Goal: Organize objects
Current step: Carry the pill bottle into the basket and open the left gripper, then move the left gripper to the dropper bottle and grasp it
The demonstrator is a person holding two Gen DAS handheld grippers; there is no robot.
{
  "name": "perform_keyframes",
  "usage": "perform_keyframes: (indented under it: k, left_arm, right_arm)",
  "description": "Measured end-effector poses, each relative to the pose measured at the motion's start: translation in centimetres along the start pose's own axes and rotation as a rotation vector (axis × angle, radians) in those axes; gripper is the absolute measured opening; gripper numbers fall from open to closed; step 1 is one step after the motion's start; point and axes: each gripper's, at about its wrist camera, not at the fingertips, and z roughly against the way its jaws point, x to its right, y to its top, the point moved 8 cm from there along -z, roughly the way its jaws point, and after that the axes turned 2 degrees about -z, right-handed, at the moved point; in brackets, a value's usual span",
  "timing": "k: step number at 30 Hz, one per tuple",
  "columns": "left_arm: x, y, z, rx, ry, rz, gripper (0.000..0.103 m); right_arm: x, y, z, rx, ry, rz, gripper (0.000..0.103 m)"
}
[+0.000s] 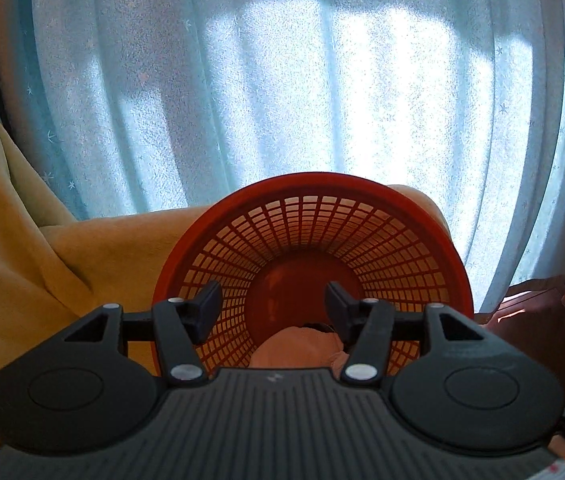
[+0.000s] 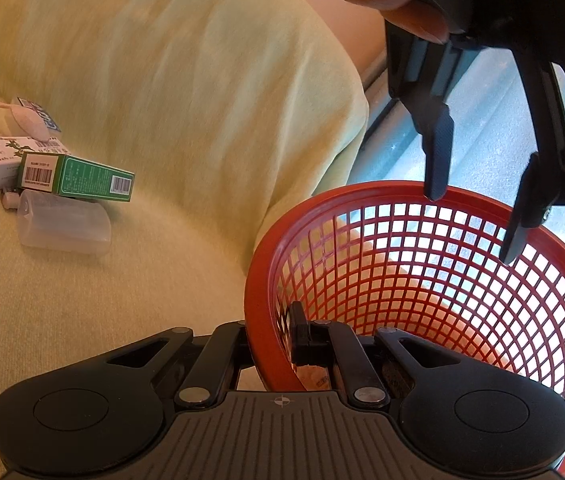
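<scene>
On the pale yellow-green cushion (image 2: 202,80), the right gripper (image 2: 274,340) clamps the round red plastic mesh basket (image 2: 462,280) by its nine-o'clock rim; above its mouth, the left gripper (image 1: 272,304) hangs released, empty.

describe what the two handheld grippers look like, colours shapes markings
Both the left gripper and the right gripper are matte black plastic: a ribbed grey-black centre plate with a small crosshair mark, rounded lobes with circular insets either side, silver pivot rivets, and flat dark jaws. No sleeve shows.
</scene>
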Motion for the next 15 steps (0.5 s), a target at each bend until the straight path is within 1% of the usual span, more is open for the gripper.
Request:
perform_keyframes:
  k: [5,8,15]
  left_arm:
    - [-1.4,-1.2,1.4,-0.013,0.027,0.002,0.052]
    - [-3.4,-2.1,3.1,-0.024,0.052,0.016,0.053]
    - [-9.1,-6.0,7.1,-0.089,0.165,0.05,0.057]
  right_arm:
    - [0.0,0.0,0.0,0.001,-0.001,-0.002,0.002]
    - [0.1,0.1,0.1,0.001,-0.002,-0.005,0.002]
    - [-0.1,0.4,-0.2,-0.003,-0.004,-0.011,0.003]
